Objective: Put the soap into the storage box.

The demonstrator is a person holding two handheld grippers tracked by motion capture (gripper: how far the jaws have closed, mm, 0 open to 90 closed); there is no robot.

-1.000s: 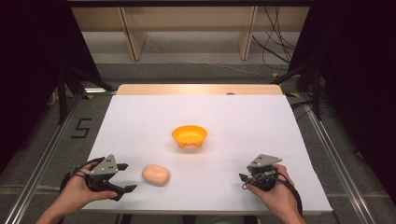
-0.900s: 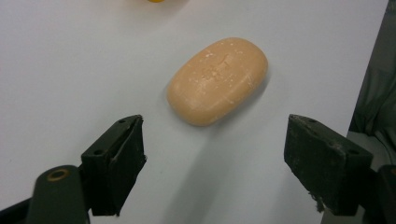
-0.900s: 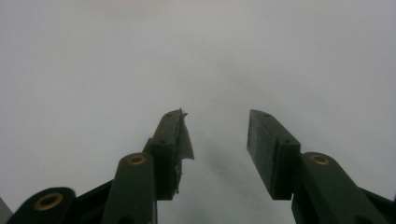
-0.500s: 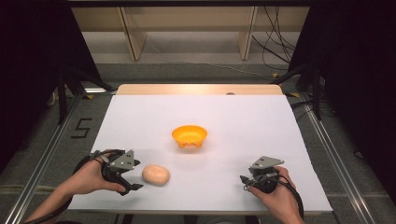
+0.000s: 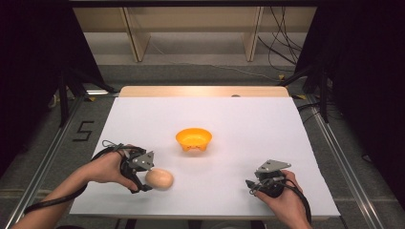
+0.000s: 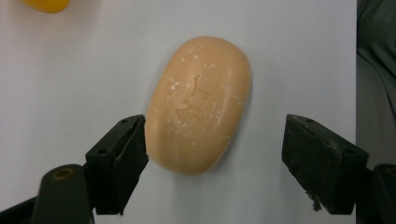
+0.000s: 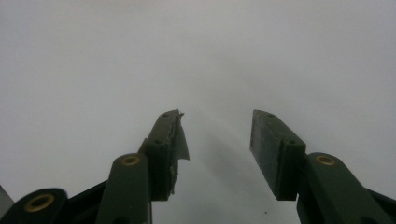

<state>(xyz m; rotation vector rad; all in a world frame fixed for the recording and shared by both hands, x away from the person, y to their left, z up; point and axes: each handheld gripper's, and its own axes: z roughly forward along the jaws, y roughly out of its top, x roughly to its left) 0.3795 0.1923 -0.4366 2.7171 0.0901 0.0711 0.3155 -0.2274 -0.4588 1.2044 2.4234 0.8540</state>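
Observation:
A tan oval soap bar (image 5: 159,179) lies on the white table sheet (image 5: 239,124) near the front left. My left gripper (image 5: 142,177) is open at the bar's left side. In the left gripper view the soap bar (image 6: 199,103) lies between the two jaws: the left jaw touches or nearly touches it, and the right jaw stands apart. An orange bowl (image 5: 193,139) sits at the middle of the sheet, and its edge (image 6: 45,4) peeks in at the top left. My right gripper (image 5: 252,185) rests open at the front right, and in its own view the right gripper (image 7: 217,140) holds nothing.
The sheet's front edge runs just below both hands. A wooden strip (image 5: 205,91) borders the far side. Metal rails (image 5: 43,162) flank the table. Cables (image 5: 282,57) lie on the floor behind.
My left gripper has moved right, up to the soap bar, and now has the bar between its open jaws. The right gripper has stayed still.

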